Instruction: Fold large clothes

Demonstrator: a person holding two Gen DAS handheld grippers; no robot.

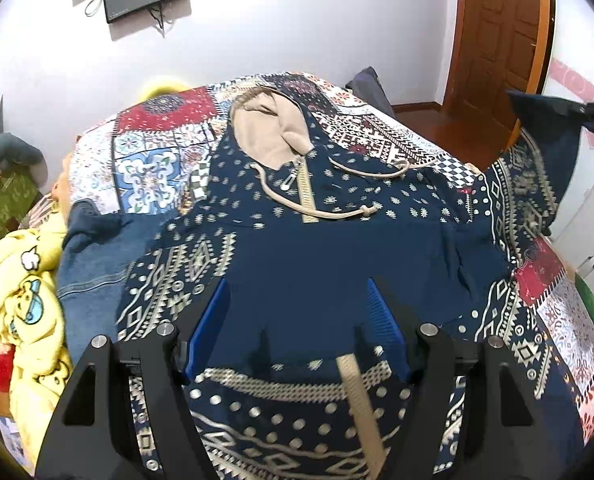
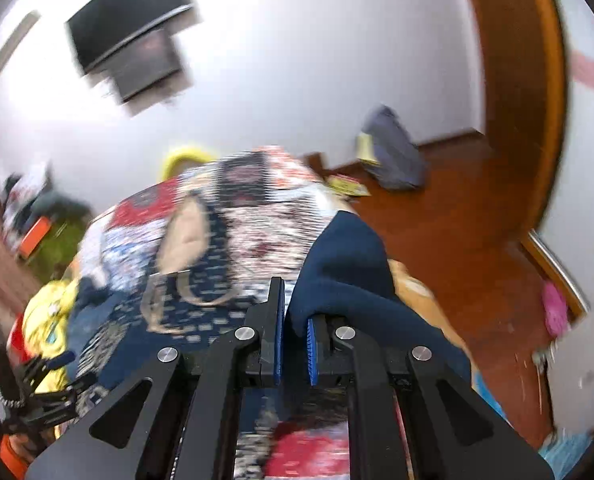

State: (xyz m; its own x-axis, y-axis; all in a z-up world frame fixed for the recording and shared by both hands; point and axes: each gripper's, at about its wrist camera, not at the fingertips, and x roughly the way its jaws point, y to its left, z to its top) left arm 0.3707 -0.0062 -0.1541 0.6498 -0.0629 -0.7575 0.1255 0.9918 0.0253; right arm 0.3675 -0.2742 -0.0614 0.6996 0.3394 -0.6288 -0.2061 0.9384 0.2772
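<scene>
Two claws at work: right claw (image 2: 295,334) pinched on a navy sleeve cuff (image 2: 345,256), raised off the bed; left claw (image 1: 297,320) wide, empty, above the hooded zip jacket (image 1: 297,240) spread face-up on the patchwork quilt (image 1: 157,160). Risk: cuff slipping from a thin bite, or drawstring (image 1: 325,212) trapped under the fold. Clothes pile (image 1: 25,300) crowding the left edge; open quilt beyond the hood.

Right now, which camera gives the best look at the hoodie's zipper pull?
The left wrist view: the zipper pull shows sharp, below the beige hood lining on the navy hoodie. The right wrist view is motion-blurred; there the hoodie is a smear and the pull cannot be made out.
</scene>
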